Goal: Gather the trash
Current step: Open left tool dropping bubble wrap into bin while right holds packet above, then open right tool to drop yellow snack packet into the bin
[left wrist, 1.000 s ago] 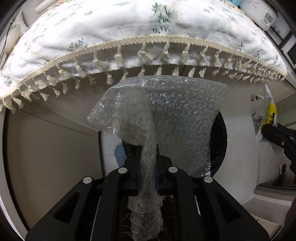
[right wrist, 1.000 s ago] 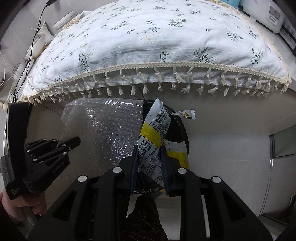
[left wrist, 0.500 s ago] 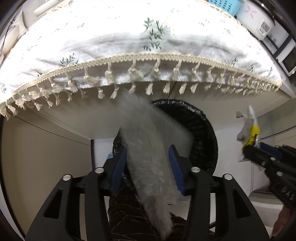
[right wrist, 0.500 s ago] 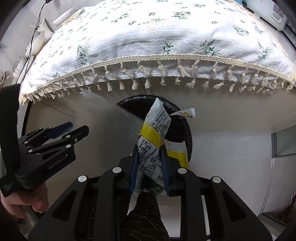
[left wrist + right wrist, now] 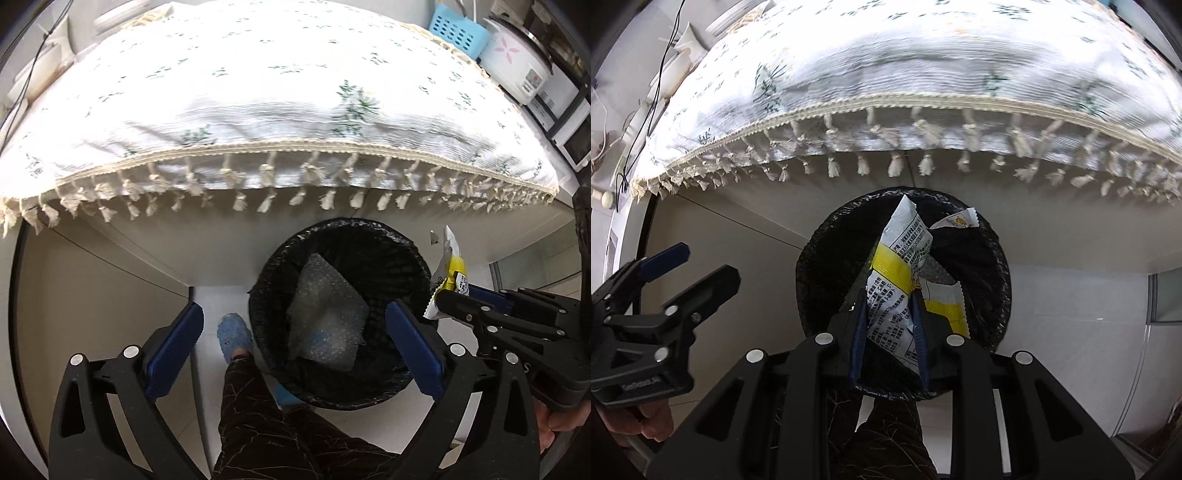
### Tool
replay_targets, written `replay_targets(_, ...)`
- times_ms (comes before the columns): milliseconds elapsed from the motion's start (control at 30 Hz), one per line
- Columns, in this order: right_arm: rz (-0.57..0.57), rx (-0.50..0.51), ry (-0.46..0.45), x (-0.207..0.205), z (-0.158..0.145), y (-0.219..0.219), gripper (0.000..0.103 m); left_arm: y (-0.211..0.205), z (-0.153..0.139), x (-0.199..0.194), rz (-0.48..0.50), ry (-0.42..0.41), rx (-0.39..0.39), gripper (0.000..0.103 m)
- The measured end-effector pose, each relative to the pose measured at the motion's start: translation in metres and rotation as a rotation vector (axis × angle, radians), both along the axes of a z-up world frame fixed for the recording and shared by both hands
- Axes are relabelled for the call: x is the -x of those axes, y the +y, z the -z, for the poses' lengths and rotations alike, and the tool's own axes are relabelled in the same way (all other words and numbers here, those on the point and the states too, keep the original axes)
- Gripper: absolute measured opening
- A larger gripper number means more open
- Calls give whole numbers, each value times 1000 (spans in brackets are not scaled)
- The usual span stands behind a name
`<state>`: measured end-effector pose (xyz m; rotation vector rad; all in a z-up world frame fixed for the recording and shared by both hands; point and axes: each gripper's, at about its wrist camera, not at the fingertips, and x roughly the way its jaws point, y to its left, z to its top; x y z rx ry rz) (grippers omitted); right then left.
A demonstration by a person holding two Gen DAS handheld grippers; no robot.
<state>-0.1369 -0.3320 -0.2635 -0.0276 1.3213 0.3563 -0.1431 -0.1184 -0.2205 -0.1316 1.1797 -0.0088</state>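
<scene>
1. The left gripper (image 5: 293, 334) points steeply down, its blue pads (image 5: 173, 349) spread wide; the jaws have just been opening and nothing sits between them now.
2. Just below the left fingers, a leg (image 5: 258, 413) in dark patterned trousers ends in a blue slipper (image 5: 233, 334) on the pale floor (image 5: 207, 306), nearer the left pad.
3. Beyond the gap, toward the right pad, stands a round bin (image 5: 406, 254) lined with a black bag.
4. The bubble wrap (image 5: 327, 317) lies inside the bin, a crumpled clear sheet leaning on the liner, free of both pads.
5. Outside the left gripper's right finger, the right gripper (image 5: 448, 295) reaches in over the bin's rim.
6. The right gripper (image 5: 888, 328) is clamped tight on a wrapper (image 5: 897, 280), white with print and a yellow band.
7. The wrapper rises out past the fingertips, and its torn top reaches over the bin's (image 5: 820, 258) mouth.
8. A second white and yellow piece (image 5: 943, 301) hangs just right of the right finger, and a small torn scrap (image 5: 956, 221) shows past the wrapper's tip.
9. Far left of the right fingers, the left gripper (image 5: 689, 269) hangs with its jaws apart, a hand (image 5: 646, 421) on its handle.
10. Beyond the bin in both views, a table edge carries a white cloth (image 5: 280, 96) with green sprigs and a cream tassel fringe (image 5: 266, 184).
11. At the far right behind the cloth stand a blue basket (image 5: 458, 33) and a white rice cooker (image 5: 517, 62).
</scene>
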Motion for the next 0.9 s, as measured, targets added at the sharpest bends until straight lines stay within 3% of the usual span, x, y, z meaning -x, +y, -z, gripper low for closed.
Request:
replay_targets(333,-43,14,-3,-8,8,16,24,26,9,2,-48,15,17,97)
replay_targets(567,-42,25,-18,-12,1,13,36,25,13,0,-49,28,5,97)
replay_targets(733,-35,30,-44,-15,-13,9,51,25,0,-3,-38,10,-1,97)
replay_targets(900,-6,50,-108,-13,-41,-1,74,26,-22,-2,-48,-13,18,97)
